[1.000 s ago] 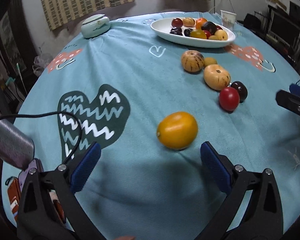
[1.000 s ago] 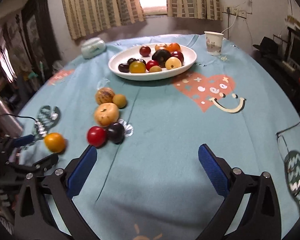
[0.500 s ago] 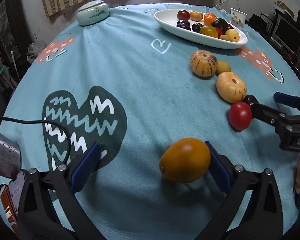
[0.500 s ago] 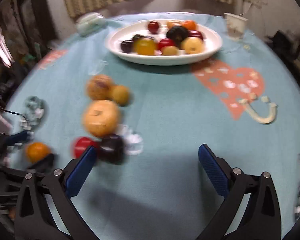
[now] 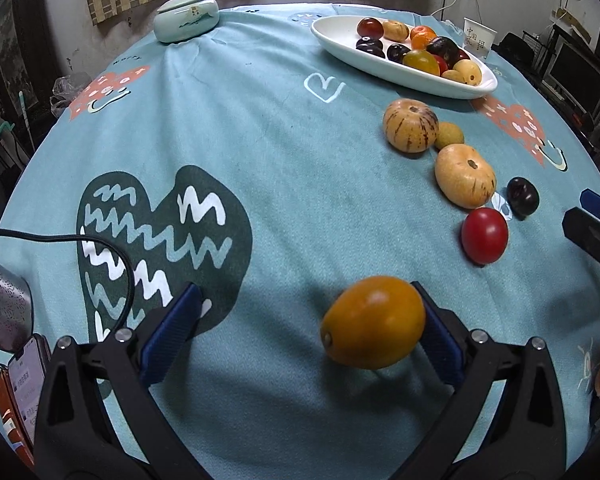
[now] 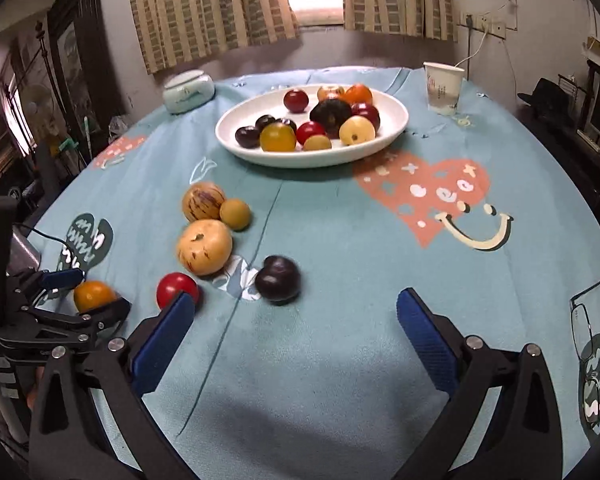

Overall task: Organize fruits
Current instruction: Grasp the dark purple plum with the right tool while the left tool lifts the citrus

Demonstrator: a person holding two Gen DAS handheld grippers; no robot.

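Observation:
An orange-yellow fruit (image 5: 373,322) lies on the blue tablecloth between my left gripper's (image 5: 307,332) open fingers, against the right pad (image 5: 439,344); it also shows in the right wrist view (image 6: 94,295). A red tomato (image 5: 484,235), a dark plum (image 5: 522,196), two tan striped melons (image 5: 465,175) (image 5: 410,125) and a small yellow fruit (image 5: 450,135) lie loose. A white oval plate (image 5: 379,70) holds several fruits. My right gripper (image 6: 296,332) is open and empty, just short of the plum (image 6: 278,278) and the tomato (image 6: 176,288).
A pale green lidded jar (image 5: 187,17) stands at the far left of the table, a paper cup (image 6: 443,87) at the far right. A cable (image 5: 112,252) and a phone (image 5: 26,380) lie at the left edge. Eyeglasses (image 6: 587,320) lie at the right edge.
My left gripper has moved forward around the orange-yellow fruit, which now touches the right pad. My right gripper dipped toward the loose fruits; the dark plum now sits apart from the red tomato.

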